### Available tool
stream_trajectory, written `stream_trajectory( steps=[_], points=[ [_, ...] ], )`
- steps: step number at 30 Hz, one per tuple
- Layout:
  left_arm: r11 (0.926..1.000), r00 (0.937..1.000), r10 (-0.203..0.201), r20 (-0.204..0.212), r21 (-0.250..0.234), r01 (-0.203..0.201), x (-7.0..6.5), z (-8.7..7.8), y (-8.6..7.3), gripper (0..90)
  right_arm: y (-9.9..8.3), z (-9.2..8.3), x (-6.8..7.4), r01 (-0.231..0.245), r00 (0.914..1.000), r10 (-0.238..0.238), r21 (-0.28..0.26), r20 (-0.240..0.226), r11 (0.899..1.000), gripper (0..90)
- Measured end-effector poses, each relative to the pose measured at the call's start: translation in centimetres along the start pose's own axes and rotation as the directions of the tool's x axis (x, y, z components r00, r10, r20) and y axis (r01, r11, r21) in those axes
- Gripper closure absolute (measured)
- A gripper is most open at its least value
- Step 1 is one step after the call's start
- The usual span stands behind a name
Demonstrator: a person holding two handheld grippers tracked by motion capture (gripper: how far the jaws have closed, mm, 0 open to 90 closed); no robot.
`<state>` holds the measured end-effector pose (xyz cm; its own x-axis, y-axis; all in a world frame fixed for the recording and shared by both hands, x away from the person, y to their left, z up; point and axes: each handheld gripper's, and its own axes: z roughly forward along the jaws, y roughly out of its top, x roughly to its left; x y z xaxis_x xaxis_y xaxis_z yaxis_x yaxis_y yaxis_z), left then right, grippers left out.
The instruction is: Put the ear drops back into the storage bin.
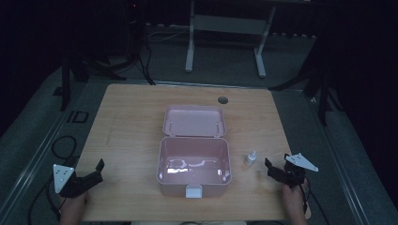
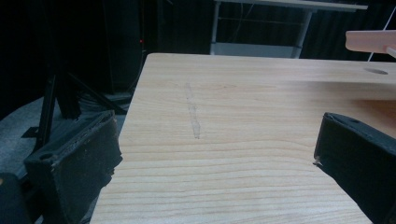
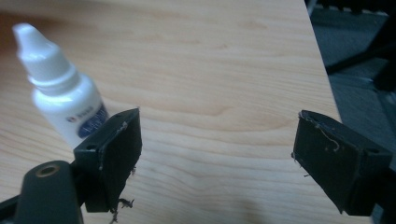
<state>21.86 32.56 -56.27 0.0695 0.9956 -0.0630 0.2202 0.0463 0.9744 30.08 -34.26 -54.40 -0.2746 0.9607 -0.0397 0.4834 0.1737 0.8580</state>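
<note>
A pink plastic box (image 1: 193, 169) stands open mid-table, its lid (image 1: 194, 120) laid back behind it and a white latch at its front. A small white dropper bottle (image 1: 250, 158) stands upright just right of the box. In the right gripper view the bottle (image 3: 65, 98) rises beyond the left jaw, outside the gap. My right gripper (image 1: 274, 167) rests near the table's front right, open and holding nothing. My left gripper (image 1: 97, 171) sits at the front left edge, also open, with bare wood between its jaws (image 2: 215, 154).
The wooden table (image 1: 131, 122) has a round cable hole (image 1: 223, 100) at the back. A white desk frame (image 1: 225, 37) stands on the floor behind. Cables lie on the floor at the left. The lid's edge (image 2: 371, 41) shows at the far right of the left gripper view.
</note>
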Motion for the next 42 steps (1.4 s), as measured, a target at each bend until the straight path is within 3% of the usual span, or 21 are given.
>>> stream_trajectory(
  steps=[3, 4, 6, 10, 15, 20, 24, 28, 29, 30, 33, 37, 38, 39, 40, 41, 42],
  points=[
    [1.0, 1.0, 0.001, 0.002, -0.001, -0.001, 0.0, 0.0, 0.0, 0.5, 0.7, 0.3, -0.3, -0.005, 0.9995, 0.009, 0.104, -0.032, 0.995, 13.2],
    [1.0, 1.0, 0.0, 0.002, -0.002, 0.0, 0.0, 0.0, 0.0, 0.5, 1.0, 0.5, -0.6, -0.011, 0.9974, 0.022, 0.151, -0.069, 0.989, 12.0],
    [1.0, 1.0, 0.0, 0.003, 0.0, 0.0, 0.0, 0.0, 0.0, 0.5, 1.5, 0.8, -0.7, 0.003, 0.9962, 0.016, 0.224, -0.085, 0.975, 11.4],
    [1.0, 1.0, -0.002, 0.002, 0.001, 0.002, 0.0, 0.0, 0.0, 0.5, 2.6, 0.9, -0.8, 0.042, 0.9929, -0.005, 0.313, -0.118, 0.949, 11.0],
    [1.0, 1.0, -0.002, 0.004, 0.001, 0.002, 0.0, 0.0, 0.0, 0.5, 3.3, 1.2, -0.4, 0.109, 0.9859, -0.043, 0.426, -0.162, 0.898, 10.6],
    [1.0, 1.0, 0.0, 0.004, 0.0, 0.0, 0.0, 0.0, 0.0, 0.4, 3.8, 1.0, 0.1, 0.151, 0.9799, -0.065, 0.486, -0.189, 0.861, 10.5],
    [1.0, 1.0, 0.0, 0.004, -0.001, 0.0, 0.0, 0.0, 0.0, 0.5, 4.2, 0.9, 0.0, 0.177, 0.9703, -0.051, 0.551, -0.236, 0.815, 10.5],
    [1.0, 1.0, -0.001, 0.005, 0.001, 0.001, 0.0, 0.0, 0.0, 0.5, 4.3, 0.9, -0.1, 0.209, 0.9657, -0.066, 0.601, -0.251, 0.771, 10.6],
    [1.0, 1.0, -0.001, 0.005, 0.001, 0.001, 0.0, 0.0, 0.0, 0.5, 4.3, 0.9, -0.1, 0.209, 0.9657, -0.066, 0.601, -0.251, 0.771, 10.6],
    [1.0, 1.0, 0.0, 0.004, 0.0, 0.0, 0.0, 0.0, 0.0, 0.4, 4.3, 0.8, 0.0, 0.23, 0.9635, -0.085, 0.622, -0.254, 0.748, 10.6],
    [1.0, 1.0, 0.0, 0.003, 0.0, 0.0, 0.0, 0.0, 0.0, 0.5, 4.2, 0.8, 0.1, 0.267, 0.9567, -0.114, 0.652, -0.268, 0.709, 10.6],
    [1.0, 1.0, 0.0, 0.002, 0.0, 0.0, 0.0, 0.0, 0.0, 0.4, 4.4, 0.6, 0.1, 0.308, 0.9448, -0.127, 0.683, -0.302, 0.662, 10.6],
    [1.0, 1.0, 0.0, 0.002, 0.0, 0.0, 0.0, 0.0, 0.0, 0.5, 4.4, 0.6, 0.1, 0.308, 0.9448, -0.127, 0.683, -0.302, 0.662, 10.6],
    [1.0, 1.0, 0.0, 0.002, -0.001, 0.0, 0.0, 0.0, 0.0, 0.5, 4.5, 0.6, 0.1, 0.323, 0.9409, -0.138, 0.694, -0.309, 0.643, 10.6],
    [1.0, 1.0, 0.0, 0.001, 0.0, 0.0, 0.0, 0.0, 0.0, 0.5, 4.6, 0.6, 0.2, 0.345, 0.9343, -0.154, 0.707, -0.321, 0.617, 10.6],
    [1.0, 1.0, 0.0, 0.002, 0.0, 0.0, 0.0, 0.0, 0.0, 0.5, 4.6, 0.6, 0.2, 0.351, 0.9323, -0.156, 0.713, -0.326, 0.606, 10.6],
    [1.0, 1.0, -0.001, 0.002, 0.0, 0.001, 0.0, 0.0, 0.0, 0.5, 4.7, 0.6, 0.2, 0.363, 0.9279, -0.154, 0.73, -0.34, 0.579, 10.6]
  ],
)
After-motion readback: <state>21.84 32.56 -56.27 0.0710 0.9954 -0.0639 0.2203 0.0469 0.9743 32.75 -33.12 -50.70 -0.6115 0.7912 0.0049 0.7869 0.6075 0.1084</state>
